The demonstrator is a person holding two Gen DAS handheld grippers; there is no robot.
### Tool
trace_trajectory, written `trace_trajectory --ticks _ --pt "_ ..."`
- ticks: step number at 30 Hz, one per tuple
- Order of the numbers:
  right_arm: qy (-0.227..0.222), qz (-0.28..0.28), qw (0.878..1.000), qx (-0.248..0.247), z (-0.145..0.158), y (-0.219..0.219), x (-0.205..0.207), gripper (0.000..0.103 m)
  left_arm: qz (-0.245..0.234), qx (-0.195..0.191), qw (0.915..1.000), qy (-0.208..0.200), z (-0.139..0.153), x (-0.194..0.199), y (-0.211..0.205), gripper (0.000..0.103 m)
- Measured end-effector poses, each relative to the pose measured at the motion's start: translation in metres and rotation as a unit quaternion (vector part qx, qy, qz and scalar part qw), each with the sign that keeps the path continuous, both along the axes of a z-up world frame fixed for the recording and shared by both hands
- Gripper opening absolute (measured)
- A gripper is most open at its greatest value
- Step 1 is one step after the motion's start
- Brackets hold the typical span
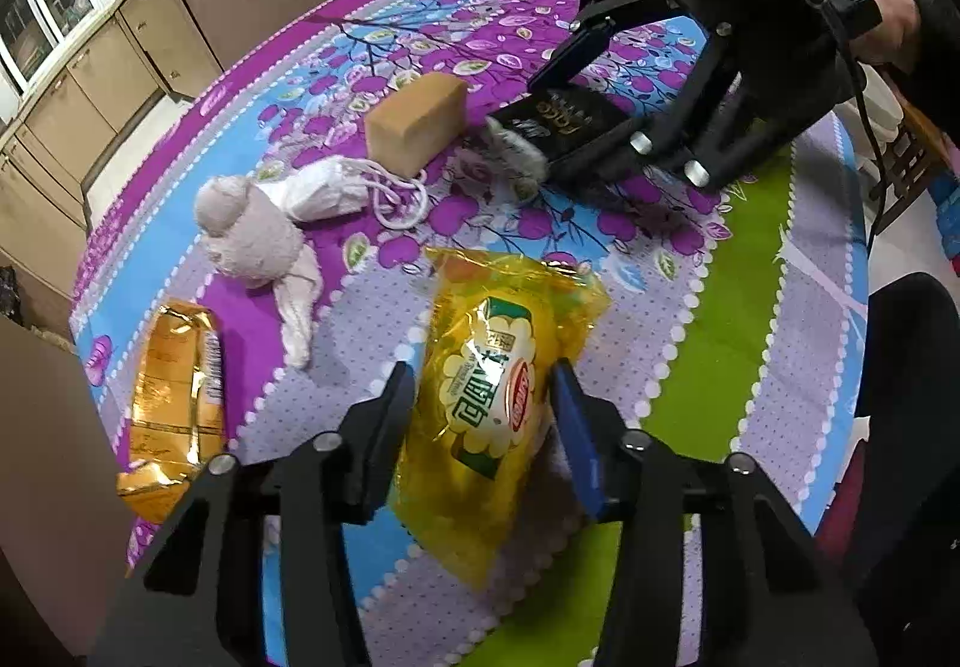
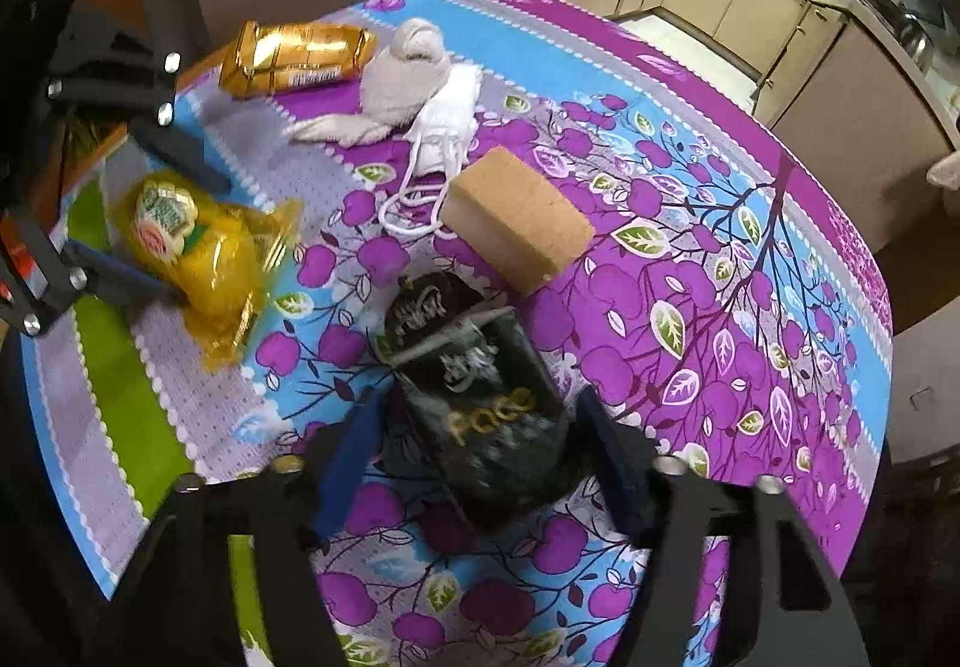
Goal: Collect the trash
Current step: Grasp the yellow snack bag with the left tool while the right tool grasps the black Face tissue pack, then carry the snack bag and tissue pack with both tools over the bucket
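A yellow snack wrapper (image 1: 486, 397) lies on the flowered tablecloth between the open fingers of my left gripper (image 1: 483, 403); it also shows in the right wrist view (image 2: 204, 253). A black wrapper (image 2: 480, 403) with gold letters lies between the open fingers of my right gripper (image 2: 480, 463); in the left wrist view the black wrapper (image 1: 558, 127) sits inside the right gripper (image 1: 576, 127). A gold wrapper (image 1: 171, 403) lies at the table's left edge; it also shows in the right wrist view (image 2: 294, 58).
A tan block (image 1: 417, 121) (image 2: 516, 220), a plush toy (image 1: 252, 241) (image 2: 402, 79) and a white mask with strings (image 1: 336, 193) (image 2: 444, 127) lie mid-table. Kitchen cabinets (image 1: 90, 85) stand beyond the round table (image 1: 720, 367).
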State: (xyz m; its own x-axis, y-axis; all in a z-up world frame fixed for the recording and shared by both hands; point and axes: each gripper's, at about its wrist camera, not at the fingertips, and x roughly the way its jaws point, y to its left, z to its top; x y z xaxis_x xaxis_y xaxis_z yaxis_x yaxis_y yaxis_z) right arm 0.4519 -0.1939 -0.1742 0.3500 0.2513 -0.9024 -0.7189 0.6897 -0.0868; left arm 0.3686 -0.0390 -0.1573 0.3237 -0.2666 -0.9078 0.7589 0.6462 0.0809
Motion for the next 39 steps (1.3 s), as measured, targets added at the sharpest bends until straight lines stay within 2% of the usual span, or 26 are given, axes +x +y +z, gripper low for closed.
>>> trace_trajectory --ticks 3,6,11,15,18,21,25,27,28,34,39 --pt "-0.019 -0.014 1.0 0.007 0.002 -0.001 -0.009 0.05 0.012 0.005 0.9999 -0.005 0.0 -0.004 -0.003 0.038" --pt "-0.042 -0.048 0.998 0.022 0.006 -0.006 -0.027 0.045 0.037 0.002 0.999 -0.027 -0.001 -0.013 -0.003 0.036" --pt "-0.083 -0.133 0.984 0.083 0.023 -0.025 -0.063 0.042 0.116 -0.034 0.9898 -0.075 -0.002 -0.045 0.008 0.034" --pt "-0.116 -0.207 0.961 0.14 0.038 -0.039 -0.1 0.041 0.194 -0.075 0.9727 -0.103 0.003 -0.063 0.021 0.034" --pt "-0.148 -0.247 0.943 0.169 0.053 -0.044 -0.129 0.041 0.257 -0.095 0.9504 -0.146 0.02 -0.078 0.025 0.034" --pt "-0.188 -0.276 0.924 0.187 0.071 -0.044 -0.155 0.041 0.294 -0.098 0.93 -0.197 0.039 -0.096 0.023 0.034" --pt "-0.23 -0.304 0.901 0.206 0.092 -0.045 -0.187 0.041 0.346 -0.11 0.8976 -0.25 0.067 -0.12 0.017 0.034" --pt "-0.249 -0.31 0.894 0.208 0.102 -0.044 -0.202 0.041 0.36 -0.115 0.8883 -0.261 0.074 -0.129 0.015 0.034" --pt "-0.256 -0.311 0.892 0.208 0.106 -0.044 -0.208 0.041 0.367 -0.12 0.8846 -0.262 0.077 -0.132 0.014 0.034" --pt "-0.276 -0.311 0.887 0.202 0.127 -0.045 -0.234 0.041 0.376 -0.141 0.875 -0.27 0.093 -0.152 0.006 0.034" --pt "-0.289 -0.317 0.881 0.199 0.14 -0.049 -0.256 0.041 0.365 -0.155 0.8735 -0.282 0.109 -0.164 -0.006 0.034"
